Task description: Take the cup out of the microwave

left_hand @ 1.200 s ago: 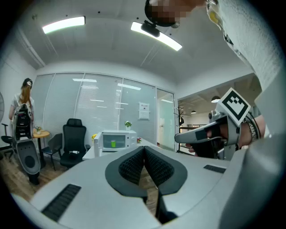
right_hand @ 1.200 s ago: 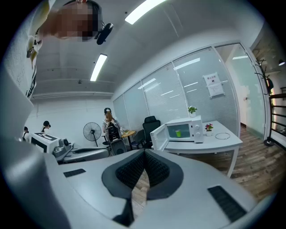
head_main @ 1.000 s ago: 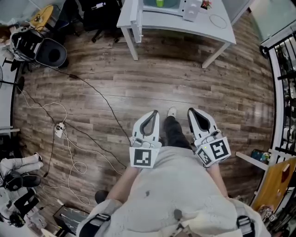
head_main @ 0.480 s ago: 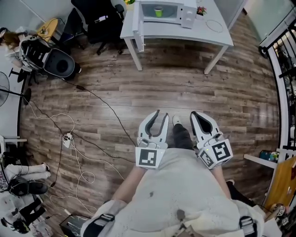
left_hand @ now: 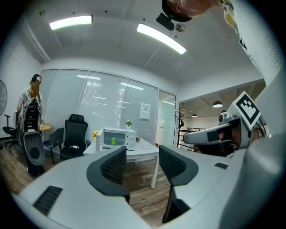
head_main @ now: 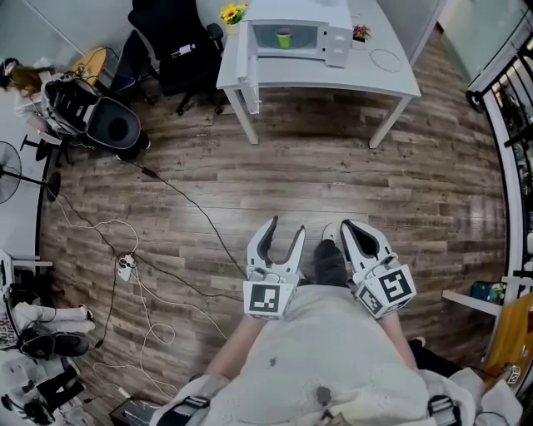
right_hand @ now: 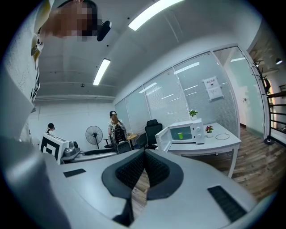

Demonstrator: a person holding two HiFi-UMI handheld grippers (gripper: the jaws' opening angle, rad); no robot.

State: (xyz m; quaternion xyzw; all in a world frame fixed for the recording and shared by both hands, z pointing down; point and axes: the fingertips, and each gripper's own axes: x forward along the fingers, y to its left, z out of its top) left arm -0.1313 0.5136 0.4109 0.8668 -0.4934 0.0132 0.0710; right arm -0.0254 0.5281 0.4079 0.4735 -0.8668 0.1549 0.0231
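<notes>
A small green cup (head_main: 284, 37) stands inside the white microwave (head_main: 310, 18), whose door (head_main: 244, 52) hangs open to the left, on a white table (head_main: 366, 75) far across the room. Both gripper views show the cup (left_hand: 113, 141) (right_hand: 180, 134) in the distant microwave (left_hand: 119, 132) (right_hand: 195, 125). My left gripper (head_main: 283, 231) (left_hand: 142, 156) is held at waist height over the wooden floor; its jaws have just been opening and nothing is between them. Beside it, my right gripper (head_main: 347, 226) (right_hand: 144, 155) has its pads pressed together, empty.
A black office chair (head_main: 179, 42) stands left of the table, with cables (head_main: 179, 187) and a power strip (head_main: 127, 267) on the floor. A flower pot (head_main: 361, 33) and a wire ring (head_main: 388, 59) are on the table. A person (left_hand: 29, 96) stands far left; a metal rack (head_main: 508, 91) is at right.
The left gripper's jaws have opened from shut. The table and microwave have come further into the head view, lower in the picture. The right gripper stays shut.
</notes>
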